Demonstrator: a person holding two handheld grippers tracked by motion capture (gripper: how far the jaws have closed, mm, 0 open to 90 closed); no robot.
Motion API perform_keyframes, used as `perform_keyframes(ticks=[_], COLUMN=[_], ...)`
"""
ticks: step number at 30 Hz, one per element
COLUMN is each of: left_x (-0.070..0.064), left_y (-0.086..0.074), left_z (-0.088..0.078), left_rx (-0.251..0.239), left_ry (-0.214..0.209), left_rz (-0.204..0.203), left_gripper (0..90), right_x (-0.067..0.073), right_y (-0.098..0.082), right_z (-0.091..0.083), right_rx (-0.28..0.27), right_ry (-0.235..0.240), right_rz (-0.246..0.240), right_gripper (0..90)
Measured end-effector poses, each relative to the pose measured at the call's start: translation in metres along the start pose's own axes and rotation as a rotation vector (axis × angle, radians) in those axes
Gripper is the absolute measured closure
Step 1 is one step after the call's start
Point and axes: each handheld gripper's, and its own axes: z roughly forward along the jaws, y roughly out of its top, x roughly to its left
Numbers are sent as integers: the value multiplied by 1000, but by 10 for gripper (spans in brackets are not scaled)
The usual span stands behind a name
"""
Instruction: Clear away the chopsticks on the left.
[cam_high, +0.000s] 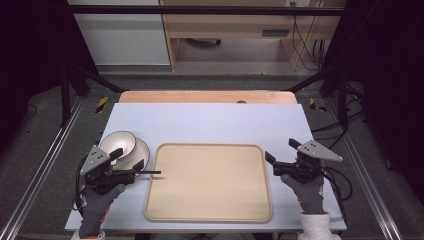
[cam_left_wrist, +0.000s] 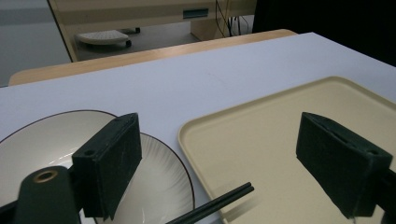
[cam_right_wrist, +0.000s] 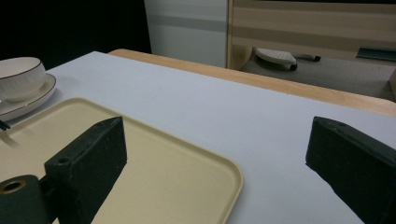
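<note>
Both grippers waited with jaws wide and empty — left gripper (cam_high: 131, 167) beside the white bowl (cam_high: 118, 144) on its plate (cam_left_wrist: 163, 182), black chopsticks (cam_high: 148, 173) overlapping the beige tray (cam_high: 210, 215), right gripper (cam_high: 280, 161) at its far edge. Loading the tray looked next — starting with a grasp.

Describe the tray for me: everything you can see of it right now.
The tray is a beige rectangle with rounded corners and a low raised rim, plastic by its look, matte and bare inside. It lies flat on the white table, near the front edge, between the two grippers. Black chopsticks reach over its left rim, tips just above or on its surface. A plate holding a bowl sits just left of it; contact with the rim can't be told.
</note>
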Motion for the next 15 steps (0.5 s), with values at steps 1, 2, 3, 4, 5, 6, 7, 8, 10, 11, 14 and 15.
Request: perform_keyframes(ticks=[1, 2, 3, 4, 5, 6, 7, 8, 10, 11, 14, 15], left_x=[0, 1, 1, 2, 3, 4, 4, 6, 6, 6, 7, 7], left_y=[0, -2, -2, -3, -4, -6, -6, -9, -10, -12, -20, -20], left_z=[0, -3, -3, -5, -7, -9, -9, -12, -13, -14, -19, -19], left_rx=[0, 1, 1, 3, 4, 3, 3, 5, 8, 10, 31, 31], left_ry=[0, 5, 5, 5, 7, 5, 5, 6, 7, 8, 7, 7], left_rz=[0, 2, 2, -1, -4, -9, -9, -10, -8, -8, -3, -3], left_gripper=[139, 139, 140, 140, 140, 140, 140, 139, 140, 139, 138, 137], right_x=[0, 1, 1, 2, 3, 5, 6, 9, 10, 12, 17, 18], right_y=[0, 0, 0, 0, 1, 2, 2, 3, 4, 4, 5, 5], right_z=[0, 0, 0, 0, 0, 1, 1, 1, 2, 2, 4, 3], right_rx=[4, 5, 5, 7, 12, 14, 14, 16, 15, 20, 27, 29], right_ry=[3, 2, 2, 1, -1, -1, 2, 7, 9, 10, 16, 17], right_rz=[-4, -10, -10, -11, -18, -37, -41, -40, -43, -51, -56, -52], right_gripper=[53, 53, 53, 53, 53, 52, 53, 53, 53, 53, 53, 53])
